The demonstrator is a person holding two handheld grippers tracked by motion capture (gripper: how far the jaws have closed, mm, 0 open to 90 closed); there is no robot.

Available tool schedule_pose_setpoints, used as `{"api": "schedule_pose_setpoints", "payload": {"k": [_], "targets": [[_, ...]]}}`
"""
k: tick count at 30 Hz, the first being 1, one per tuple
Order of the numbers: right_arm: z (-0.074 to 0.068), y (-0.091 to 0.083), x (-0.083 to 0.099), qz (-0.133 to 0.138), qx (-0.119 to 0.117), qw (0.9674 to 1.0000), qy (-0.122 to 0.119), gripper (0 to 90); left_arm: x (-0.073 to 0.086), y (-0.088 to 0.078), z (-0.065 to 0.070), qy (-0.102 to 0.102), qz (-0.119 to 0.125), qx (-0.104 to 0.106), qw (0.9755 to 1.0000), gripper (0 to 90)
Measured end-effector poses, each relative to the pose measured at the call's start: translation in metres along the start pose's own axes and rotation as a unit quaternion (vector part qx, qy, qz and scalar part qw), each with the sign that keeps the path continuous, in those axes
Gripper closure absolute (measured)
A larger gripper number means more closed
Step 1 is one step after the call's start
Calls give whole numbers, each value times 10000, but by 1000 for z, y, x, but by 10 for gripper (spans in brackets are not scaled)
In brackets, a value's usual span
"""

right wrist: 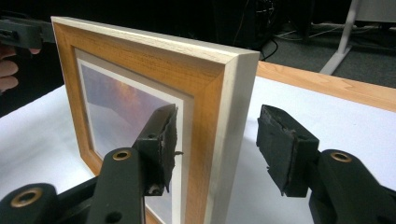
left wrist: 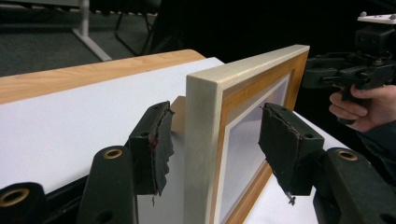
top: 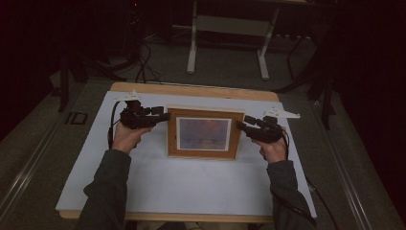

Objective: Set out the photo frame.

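Observation:
A wooden picture frame (top: 204, 152) with a pale outer edge and a sunset-coloured picture stands upright on the white sheet (top: 191, 187), facing the person. My left gripper (top: 165, 116) is at the frame's left side. In the left gripper view the frame's edge (left wrist: 203, 116) sits between the left gripper's (left wrist: 219, 144) pads with a gap on each side, so it is open. My right gripper (top: 241, 125) is at the frame's right side. There too the edge (right wrist: 233, 102) stands between the right gripper's (right wrist: 219, 147) spread pads, untouched. Each view shows the other gripper (left wrist: 350, 70) (right wrist: 18, 30) beyond the frame.
The white sheet covers a wooden table whose far edge (top: 191, 89) shows bare. Behind the table, on the grey floor, stand the white legs of a desk (top: 227, 28) and some dark cables (top: 143, 62). The room around is dark.

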State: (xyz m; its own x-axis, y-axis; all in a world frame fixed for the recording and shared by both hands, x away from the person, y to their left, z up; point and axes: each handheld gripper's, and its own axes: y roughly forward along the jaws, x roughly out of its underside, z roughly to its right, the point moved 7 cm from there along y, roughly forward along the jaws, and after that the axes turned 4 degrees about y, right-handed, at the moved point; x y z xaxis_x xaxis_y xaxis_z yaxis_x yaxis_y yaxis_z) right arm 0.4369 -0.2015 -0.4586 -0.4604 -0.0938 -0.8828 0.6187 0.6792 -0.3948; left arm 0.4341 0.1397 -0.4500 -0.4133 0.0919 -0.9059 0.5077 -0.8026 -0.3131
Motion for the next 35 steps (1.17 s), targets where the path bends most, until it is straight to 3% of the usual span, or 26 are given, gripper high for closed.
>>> {"api": "schedule_pose_setpoints", "payload": {"k": [13, 23, 28, 35], "targets": [[11, -19, 9, -24, 115, 9999, 62, 475, 17, -24, 6, 114, -150, -427, 9989, 450], [19, -25, 29, -207, 186, 9995, 145, 495, 48, -34, 13, 269, -313, -754, 9963, 453], [24, -29, 43, -337, 319, 9988, 158, 497, 69, -39, 14, 305, -413, -998, 9937, 451], [30, -33, 71, -668, 637, 9957, -64, 496, 106, -44, 12, 231, -622, -1346, 9887, 444]]}}
